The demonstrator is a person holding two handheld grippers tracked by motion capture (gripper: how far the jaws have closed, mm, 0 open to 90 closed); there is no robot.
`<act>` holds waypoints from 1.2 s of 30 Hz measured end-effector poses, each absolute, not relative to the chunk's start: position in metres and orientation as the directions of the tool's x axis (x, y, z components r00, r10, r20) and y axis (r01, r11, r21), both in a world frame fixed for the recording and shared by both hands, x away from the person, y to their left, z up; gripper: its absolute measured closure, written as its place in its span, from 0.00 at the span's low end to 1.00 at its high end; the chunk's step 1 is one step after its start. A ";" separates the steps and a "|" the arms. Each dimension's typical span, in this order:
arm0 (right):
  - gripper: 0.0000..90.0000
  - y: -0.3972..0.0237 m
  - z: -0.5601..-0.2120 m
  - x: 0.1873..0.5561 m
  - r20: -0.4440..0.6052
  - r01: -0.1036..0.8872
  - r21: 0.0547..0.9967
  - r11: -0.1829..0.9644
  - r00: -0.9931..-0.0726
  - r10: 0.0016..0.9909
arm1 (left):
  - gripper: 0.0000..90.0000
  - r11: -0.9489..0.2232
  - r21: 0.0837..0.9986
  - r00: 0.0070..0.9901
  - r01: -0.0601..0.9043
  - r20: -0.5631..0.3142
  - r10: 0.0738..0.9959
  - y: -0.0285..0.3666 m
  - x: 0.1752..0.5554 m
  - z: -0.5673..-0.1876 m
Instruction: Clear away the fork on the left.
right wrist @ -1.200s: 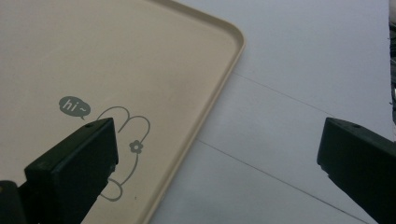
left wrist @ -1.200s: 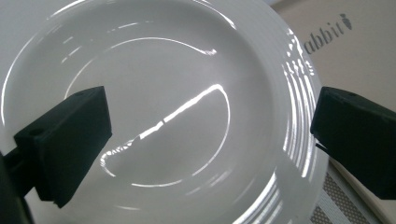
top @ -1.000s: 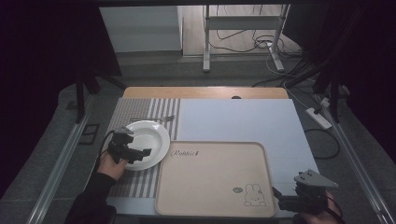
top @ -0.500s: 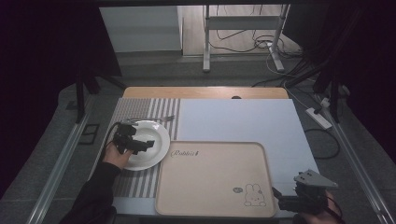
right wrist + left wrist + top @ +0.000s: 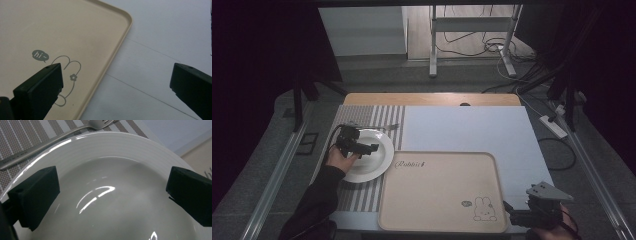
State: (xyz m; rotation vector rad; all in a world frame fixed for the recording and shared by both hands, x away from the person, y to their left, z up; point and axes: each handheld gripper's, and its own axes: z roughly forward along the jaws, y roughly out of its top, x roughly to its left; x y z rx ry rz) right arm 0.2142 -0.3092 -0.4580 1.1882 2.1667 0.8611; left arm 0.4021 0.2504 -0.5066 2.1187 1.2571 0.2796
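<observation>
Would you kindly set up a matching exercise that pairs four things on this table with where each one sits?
Things
1. round white ceramic plate
2. silver metal fork
3. beige square plastic tray
4. left gripper

Places
A. on the pale blue sheet, right of the plate
B. over the plate, jaws open
C. on the striped placemat, tray at its right
D. on the placemat, along the plate's far rim

Pairs: 1-C, 2-D, 3-A, 4-B

White round plate point(image 5: 371, 156), empty, glossy, flat on striped placemat point(image 5: 362, 117), beside tray point(image 5: 439, 195).
</observation>
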 end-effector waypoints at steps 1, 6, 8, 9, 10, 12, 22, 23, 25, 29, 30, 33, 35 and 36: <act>0.00 -0.309 -0.458 0.214 -0.136 0.537 0.735 0.414 -0.481 0.866 | 0.00 -0.330 0.627 0.518 0.706 -0.139 0.844 0.251 0.404 -0.507; 0.00 -0.309 -0.458 0.214 -0.136 0.537 0.735 0.415 -0.483 0.865 | 0.00 -0.334 0.628 0.519 0.703 -0.132 0.844 0.250 0.415 -0.506; 0.00 -0.309 -0.458 0.214 -0.137 0.537 0.734 0.416 -0.483 0.865 | 0.00 -0.331 0.628 0.516 0.704 -0.133 0.846 0.251 0.420 -0.506; 0.00 -0.309 -0.458 0.214 -0.137 0.537 0.734 0.416 -0.484 0.865 | 0.00 -0.329 0.628 0.514 0.705 -0.133 0.847 0.251 0.422 -0.506; 0.00 -0.309 -0.458 0.214 -0.137 0.537 0.734 0.416 -0.484 0.865 | 0.00 -0.326 0.627 0.511 0.708 -0.136 0.849 0.251 0.424 -0.506; 0.00 -0.309 -0.458 0.214 -0.137 0.537 0.734 0.417 -0.484 0.864 | 0.00 -0.321 0.625 0.508 0.712 -0.143 0.849 0.252 0.428 -0.506; 0.00 -0.309 -0.458 0.215 -0.136 0.538 0.731 0.419 -0.487 0.863 | 0.00 -0.329 0.625 0.505 0.708 -0.123 0.855 0.252 0.450 -0.502; 0.00 -0.309 -0.458 0.215 -0.136 0.538 0.731 0.419 -0.487 0.863 | 0.00 -0.331 0.622 0.506 0.709 -0.122 0.854 0.252 0.452 -0.502; 0.00 -0.309 -0.458 0.215 -0.135 0.539 0.731 0.420 -0.488 0.862 | 0.00 -0.335 0.619 0.502 0.710 -0.111 0.858 0.252 0.457 -0.502; 0.00 -0.309 -0.458 0.215 -0.134 0.539 0.730 0.419 -0.489 0.862 | 0.01 -0.340 0.608 0.497 0.717 -0.105 0.861 0.253 0.466 -0.502; 0.00 -0.309 -0.458 0.215 -0.134 0.540 0.730 0.420 -0.489 0.862 | 0.01 -0.345 0.604 0.498 0.718 -0.099 0.862 0.253 0.468 -0.502; 0.00 -0.309 -0.459 0.215 -0.133 0.540 0.729 0.420 -0.490 0.861 | 0.02 -0.344 0.600 0.492 0.722 -0.096 0.865 0.255 0.474 -0.501; 0.00 -0.309 -0.459 0.215 -0.132 0.540 0.729 0.420 -0.491 0.861 | 0.04 -0.343 0.600 0.489 0.723 -0.094 0.867 0.256 0.477 -0.501; 0.00 -0.309 -0.459 0.215 -0.132 0.540 0.729 0.420 -0.491 0.861 | 0.05 -0.342 0.601 0.486 0.723 -0.090 0.869 0.257 0.479 -0.501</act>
